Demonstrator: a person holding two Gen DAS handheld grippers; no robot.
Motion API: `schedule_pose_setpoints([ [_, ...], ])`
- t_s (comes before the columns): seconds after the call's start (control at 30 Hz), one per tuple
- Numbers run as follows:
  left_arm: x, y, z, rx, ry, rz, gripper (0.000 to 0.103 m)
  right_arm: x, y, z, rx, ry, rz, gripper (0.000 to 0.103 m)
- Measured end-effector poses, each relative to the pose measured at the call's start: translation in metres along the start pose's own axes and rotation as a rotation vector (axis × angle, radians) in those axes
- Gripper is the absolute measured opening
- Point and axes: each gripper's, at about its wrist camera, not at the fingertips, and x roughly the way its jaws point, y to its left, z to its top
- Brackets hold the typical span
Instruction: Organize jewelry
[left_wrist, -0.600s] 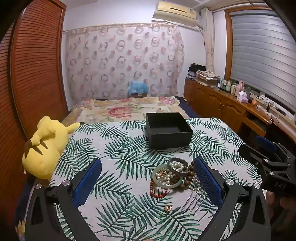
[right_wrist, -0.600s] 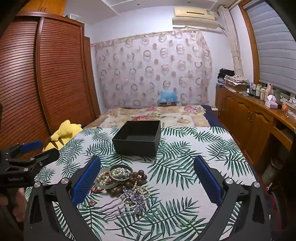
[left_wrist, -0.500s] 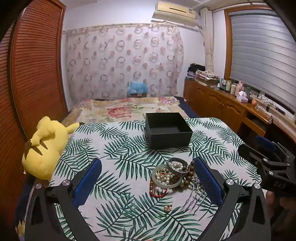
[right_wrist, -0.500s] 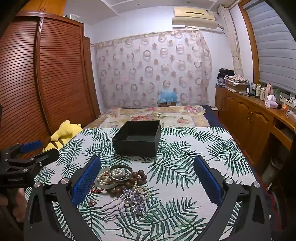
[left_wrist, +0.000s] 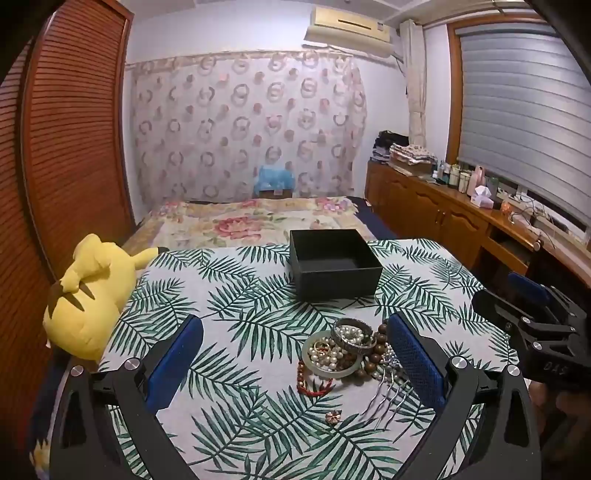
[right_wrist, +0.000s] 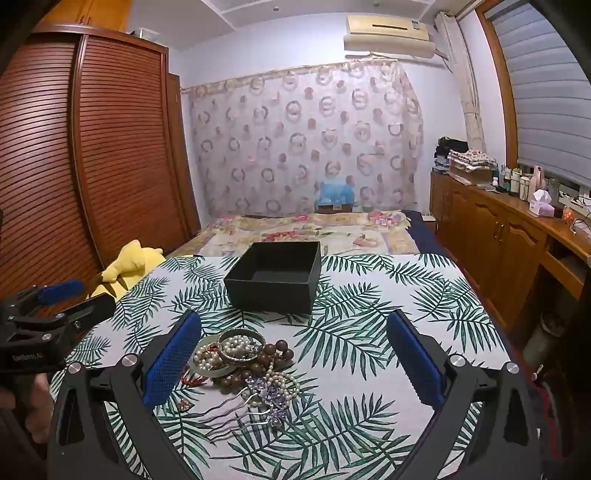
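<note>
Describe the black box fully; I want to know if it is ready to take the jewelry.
The black box is a square, open-topped, matte container, probably card, with straight walls and no lid in sight. The part of its inside that shows looks empty. It stands upright and flat on the leaf-print cloth, beyond the heap of jewelry and apart from it. Nothing touches it except the cloth.

box (left_wrist: 334, 273): black | cloth (left_wrist: 236, 295): green fern print on white | plush (left_wrist: 88, 295): yellow
</note>
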Motion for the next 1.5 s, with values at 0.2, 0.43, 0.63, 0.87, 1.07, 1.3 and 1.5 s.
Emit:
schedule_pose_setpoints([
  [0.2,-0.0005,0.0008,-0.0007,-0.003,-0.003,0.000,0.096,-0.0004,0.0003,0.0001,-0.001,-0.002,0.000,0.100],
  [0.43,-0.0020,-0.0011,-0.0010,-0.002,-0.003,0.002,0.096,-0.0005,0.0004,0.0001,-0.002,-0.002,-0.002,0.101],
  [0.63,-0.0023,-0.0003,0.0004,-0.005,-0.001,0.003,0.096,-0.0009,0.0002,-0.0002,-0.002,-0.002,-0.002,0.101],
  [0.87,-0.0025,-0.0010,-0.0015,-0.002,-0.004,0.001,0.096,-0.0010,0.0005,-0.0002,-0.004,-0.003,-0.001,0.101],
  [1.07,-0.0013,-0.0011,-0.0024,0.000,-0.004,-0.001,0.096,-0.0015,0.0009,-0.0001,-0.003,-0.004,-0.001,0.101],
  [1.3,-0.0013,-0.0011,-0.0026,-0.001,-0.004,-0.002,0.096,-0.0021,0.0008,-0.0002,-0.004,-0.004,-0.002,0.101],
  [1.5,-0.0017,-0.0015,-0.0017,-0.001,-0.003,-0.001,0.096,-0.0021,0.0006,-0.0004,-0.004,-0.004,-0.001,0.101],
])
